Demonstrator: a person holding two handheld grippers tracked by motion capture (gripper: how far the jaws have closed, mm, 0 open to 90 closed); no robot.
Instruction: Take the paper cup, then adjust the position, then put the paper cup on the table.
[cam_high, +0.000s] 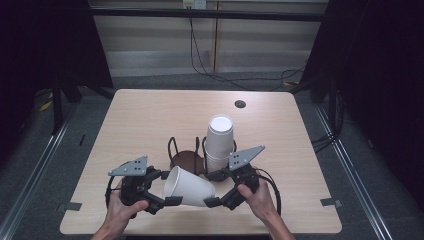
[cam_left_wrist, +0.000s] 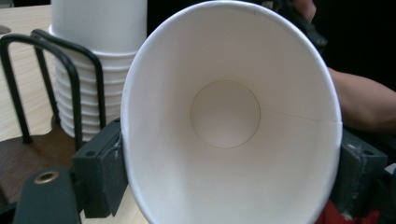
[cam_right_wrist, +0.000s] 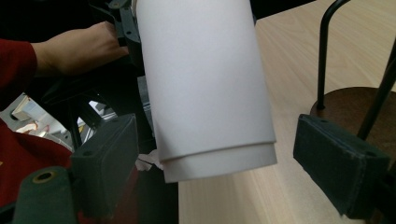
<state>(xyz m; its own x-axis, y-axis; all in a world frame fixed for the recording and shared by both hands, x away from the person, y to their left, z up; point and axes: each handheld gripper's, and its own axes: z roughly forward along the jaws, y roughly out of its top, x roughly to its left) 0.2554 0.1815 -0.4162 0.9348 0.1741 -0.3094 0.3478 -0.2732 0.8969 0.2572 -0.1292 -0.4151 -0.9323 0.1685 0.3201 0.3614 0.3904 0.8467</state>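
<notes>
Left claw (cam_high: 169, 187): clamped across the rim of a white paper cup (cam_high: 187, 187), one jaw on each side. The cup lies on its side above the table (cam_high: 145, 120) near its front edge, mouth facing left. Behind it: black wire cup holder (cam_high: 187, 155) carrying a stack of cups (cam_high: 220, 142). Right claw (cam_high: 214, 189): jaws spread around the cup's base, not touching it.

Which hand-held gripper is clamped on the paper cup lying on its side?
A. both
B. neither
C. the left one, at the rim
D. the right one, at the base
C: the left hand-held gripper pinches the paper cup at its rim, while the right hand-held gripper has its jaws spread with gaps either side of the cup's base.
</notes>
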